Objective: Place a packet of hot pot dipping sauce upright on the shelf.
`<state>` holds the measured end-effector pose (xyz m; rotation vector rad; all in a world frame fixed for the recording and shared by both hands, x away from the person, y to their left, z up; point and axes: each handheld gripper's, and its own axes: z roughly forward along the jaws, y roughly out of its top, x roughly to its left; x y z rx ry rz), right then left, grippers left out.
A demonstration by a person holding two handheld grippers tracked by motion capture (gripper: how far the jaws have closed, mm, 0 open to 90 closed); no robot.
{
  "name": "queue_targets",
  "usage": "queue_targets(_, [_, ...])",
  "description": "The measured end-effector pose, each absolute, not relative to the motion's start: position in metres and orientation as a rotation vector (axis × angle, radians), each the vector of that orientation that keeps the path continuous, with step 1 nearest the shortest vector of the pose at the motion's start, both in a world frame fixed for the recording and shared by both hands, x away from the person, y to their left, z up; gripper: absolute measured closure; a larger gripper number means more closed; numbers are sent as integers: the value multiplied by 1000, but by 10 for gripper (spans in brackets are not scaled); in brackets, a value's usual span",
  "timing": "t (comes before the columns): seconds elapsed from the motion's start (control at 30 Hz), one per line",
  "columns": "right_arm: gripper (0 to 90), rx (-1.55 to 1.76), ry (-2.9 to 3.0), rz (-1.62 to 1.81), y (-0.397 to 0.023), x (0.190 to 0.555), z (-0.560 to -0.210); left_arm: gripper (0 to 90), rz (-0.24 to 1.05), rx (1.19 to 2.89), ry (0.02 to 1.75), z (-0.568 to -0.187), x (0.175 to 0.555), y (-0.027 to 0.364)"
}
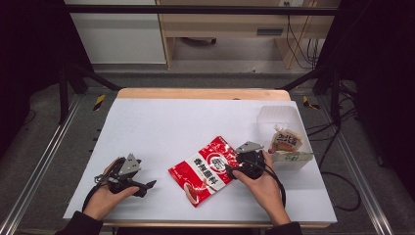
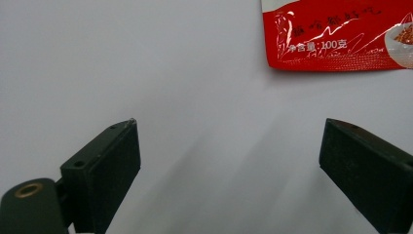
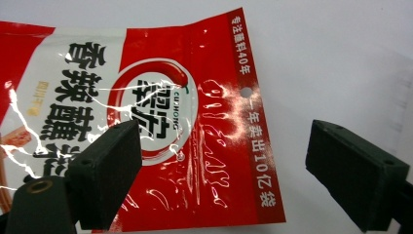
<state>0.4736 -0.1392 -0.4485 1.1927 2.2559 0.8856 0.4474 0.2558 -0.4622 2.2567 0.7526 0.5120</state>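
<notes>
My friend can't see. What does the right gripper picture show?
A shiny red and white packet with black writing lies flat on a white table. The right gripper is open over the packet's edge: one black jaw is above the packet, the other above bare table.

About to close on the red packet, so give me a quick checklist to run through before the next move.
1. Right gripper open: ok.
2. Red packet edge between its jaws: ok, one jaw over the packet, the other past its edge.
3. Packet flat on the white table: ok.
4. Left gripper open, clear of the packet: ok.
5. Clear container has room beside the snack bags: cannot tell.
</notes>
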Motion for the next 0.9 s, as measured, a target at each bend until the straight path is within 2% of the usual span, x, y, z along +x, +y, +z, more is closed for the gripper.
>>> queue_targets(0.9, [156,1285,2305,891,-143,481,-470,79,501,2279,730,-463,445,252])
